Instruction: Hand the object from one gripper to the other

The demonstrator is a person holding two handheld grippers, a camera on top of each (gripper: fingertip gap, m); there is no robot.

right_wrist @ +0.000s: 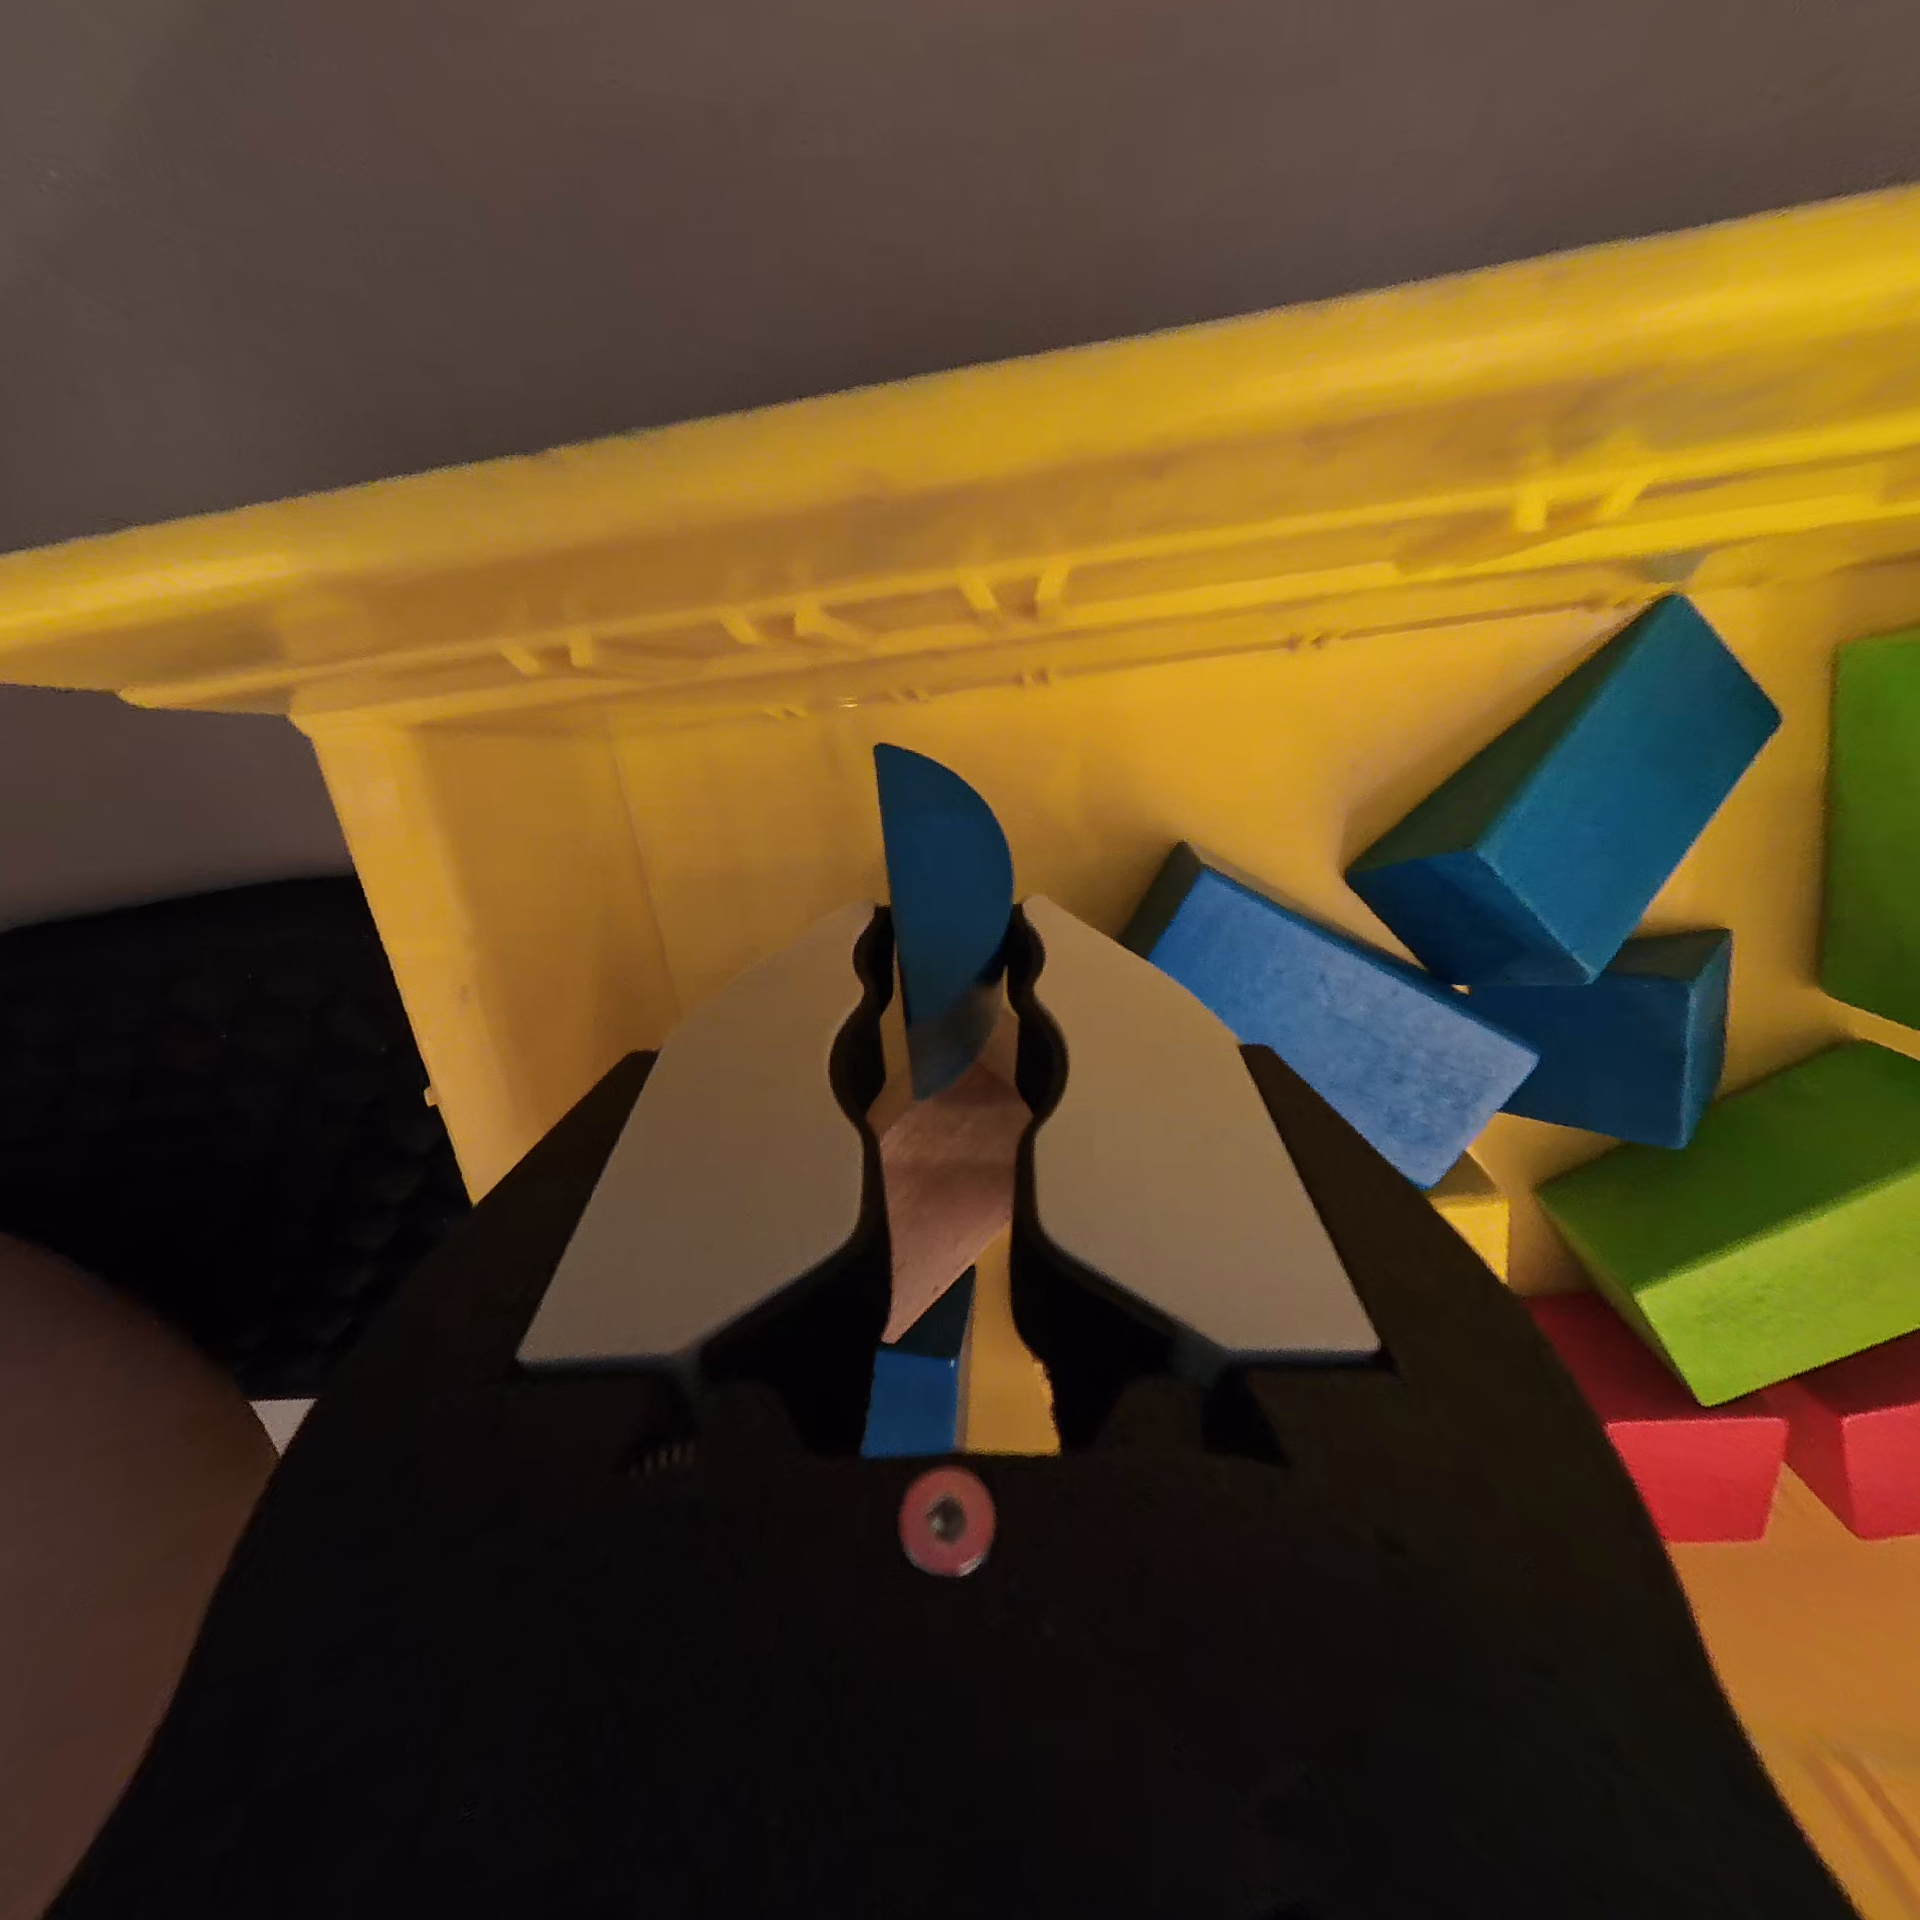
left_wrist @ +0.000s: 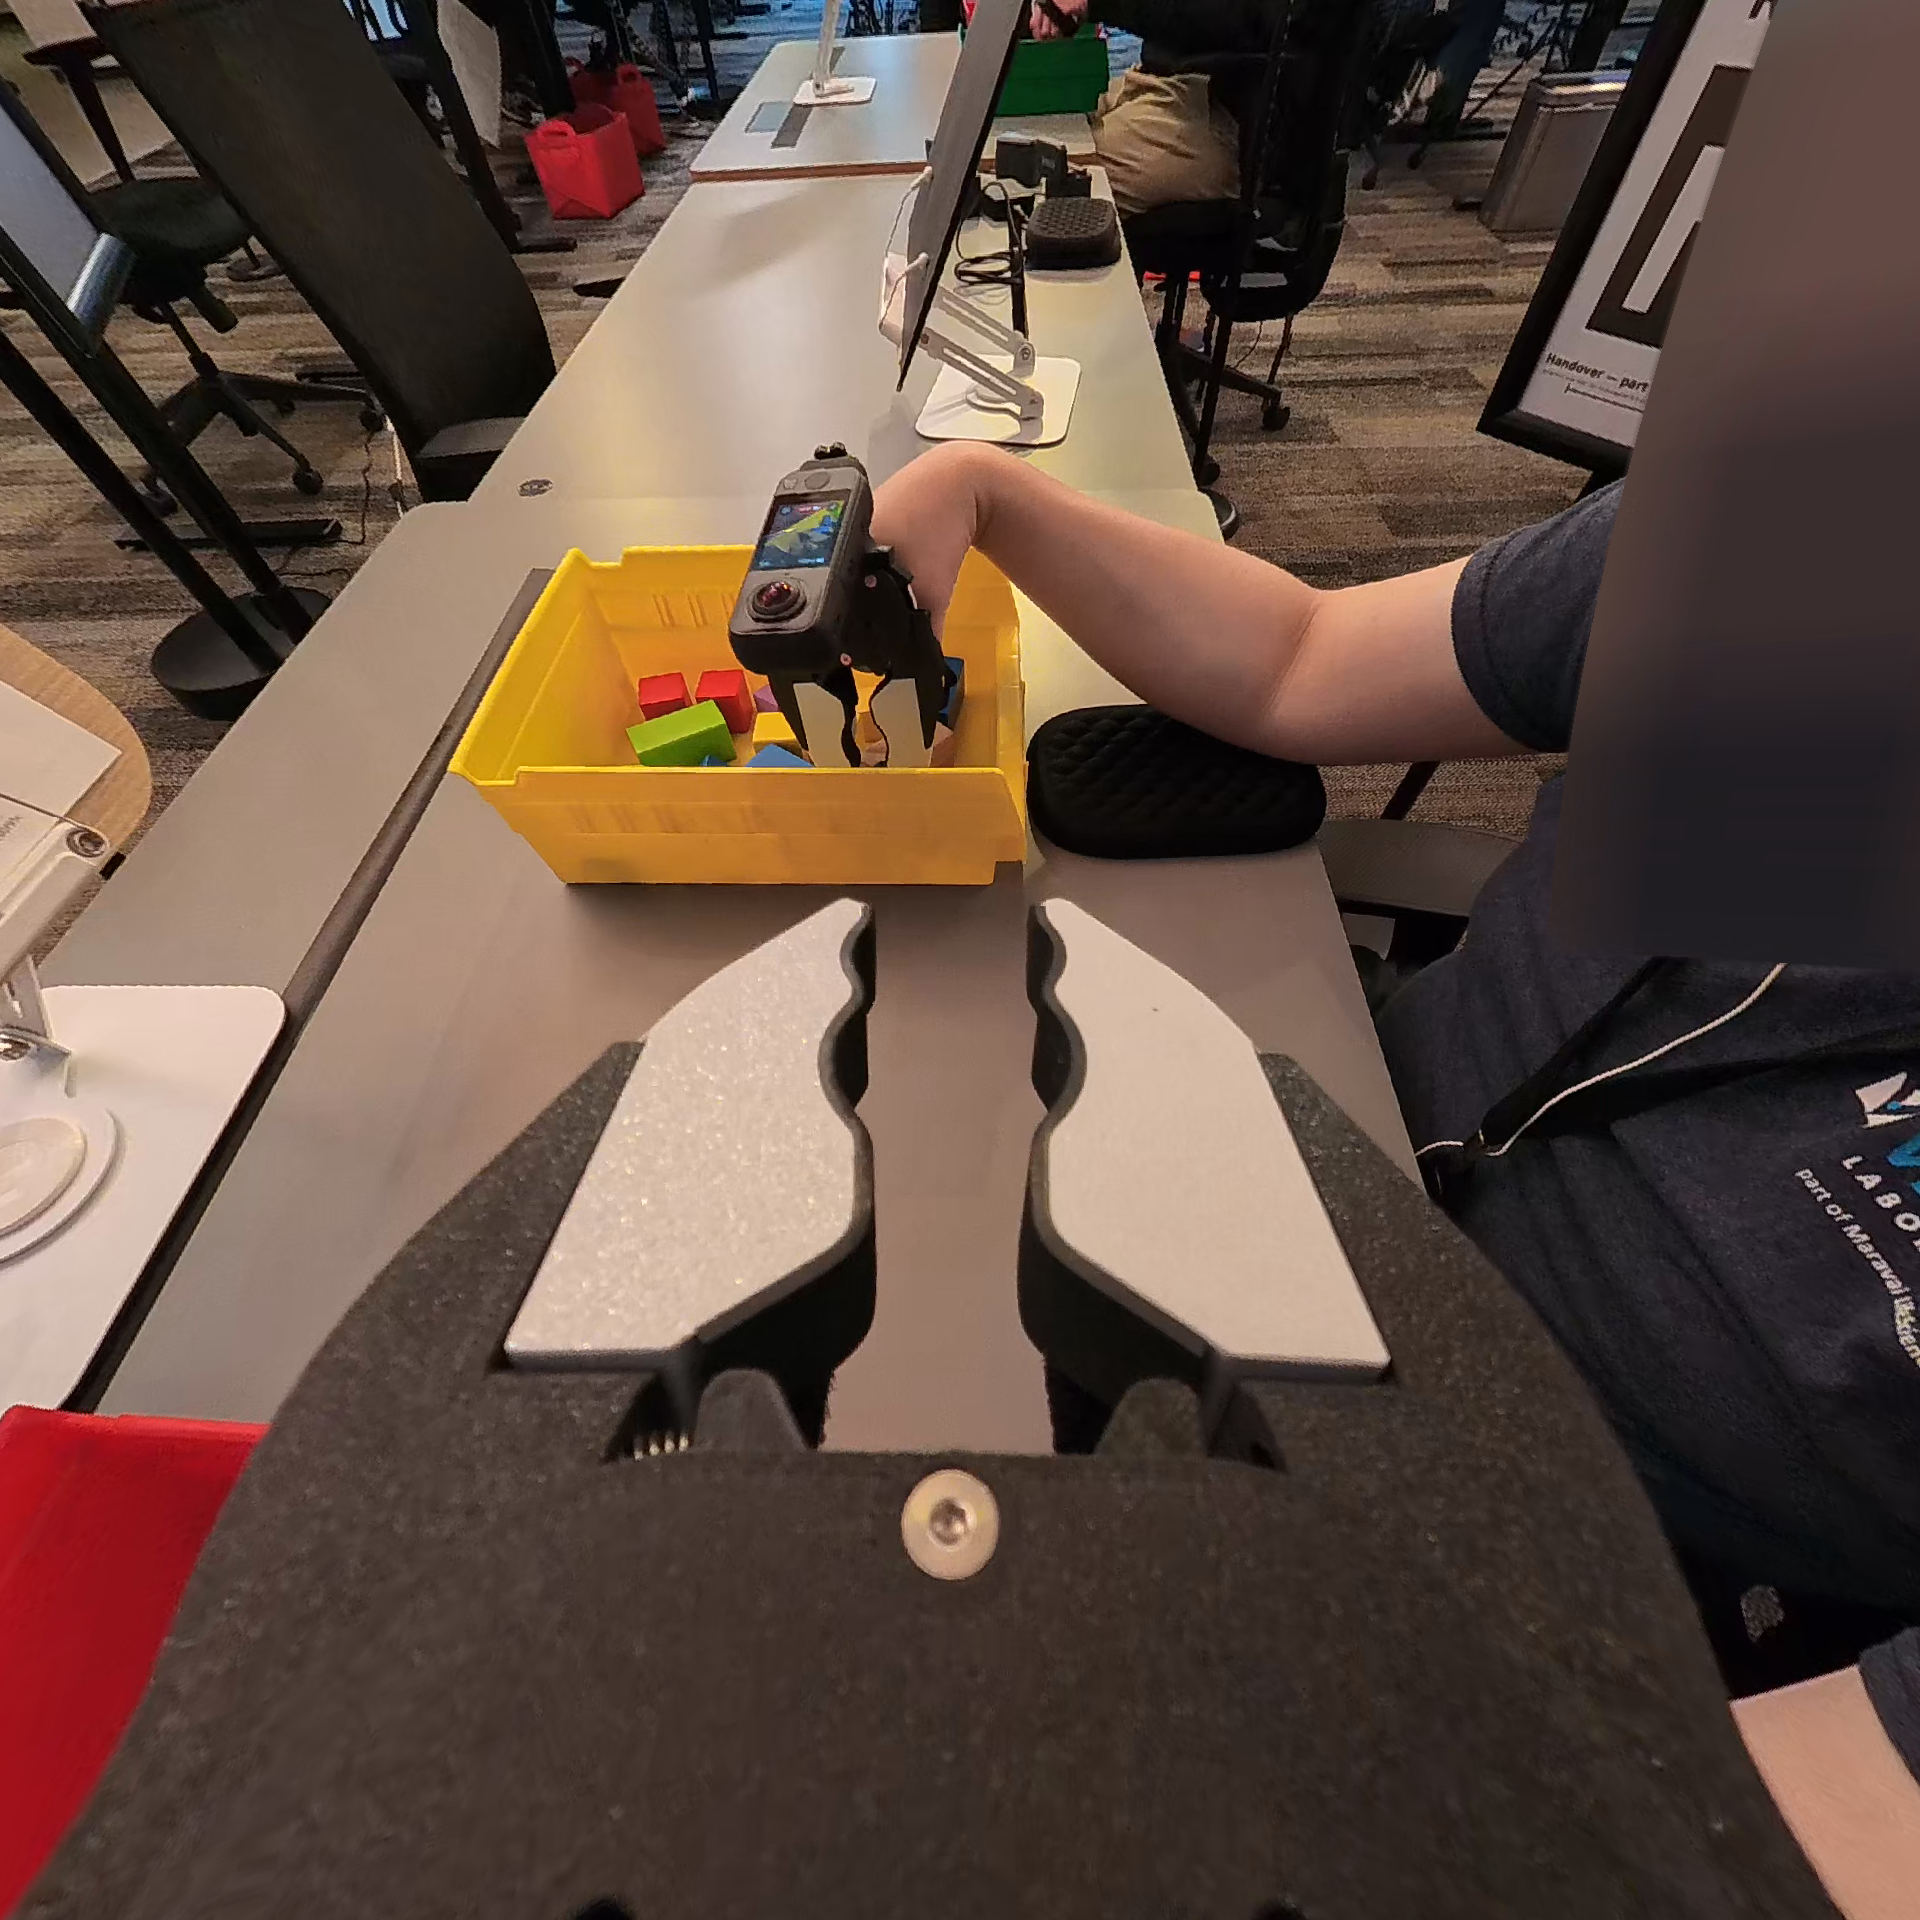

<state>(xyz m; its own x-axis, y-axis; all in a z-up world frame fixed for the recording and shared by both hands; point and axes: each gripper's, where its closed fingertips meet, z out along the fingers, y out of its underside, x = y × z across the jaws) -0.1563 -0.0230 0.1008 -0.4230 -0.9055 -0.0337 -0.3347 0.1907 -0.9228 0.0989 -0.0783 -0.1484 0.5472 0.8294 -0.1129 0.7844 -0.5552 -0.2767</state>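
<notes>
Blue half-round block [right_wrist: 940, 914] sits pinched between the fingertips of the right hand-held gripper [right_wrist: 948, 935], down inside the yellow bin [right_wrist: 1039, 499] at its right end. In the right wrist view the fingers are drawn in close on the block's lower part, so this hand-held gripper looks clenched on it; whether the block is clear of the bin floor I cannot tell. Its long axis runs straight out along the fingers, flat face toward one pad and curved face toward the other, and more than half its length sticks out beyond the tips.

That free end is what the handover turns on. The left hand-held gripper [left_wrist: 951, 940] hangs over the bare counter [left_wrist: 416, 1039] on the near side of the bin, fingers parted with nothing between them, pointing toward the bin. The block lies ahead of it and lower, behind the bin's near wall, so I judge the right one must lift it out before the left can close on the exposed end.

The block is painted a deep blue, smooth, wooden by the look of it, thin, with a straight edge and a rounded edge. Other blocks lie loose to its left in the bin: two blue bars [right_wrist: 1340, 1029], green ones [right_wrist: 1745, 1216] and red ones [right_wrist: 1704, 1465]. A pale wood piece [right_wrist: 951, 1184] shows under the fingers.
</notes>
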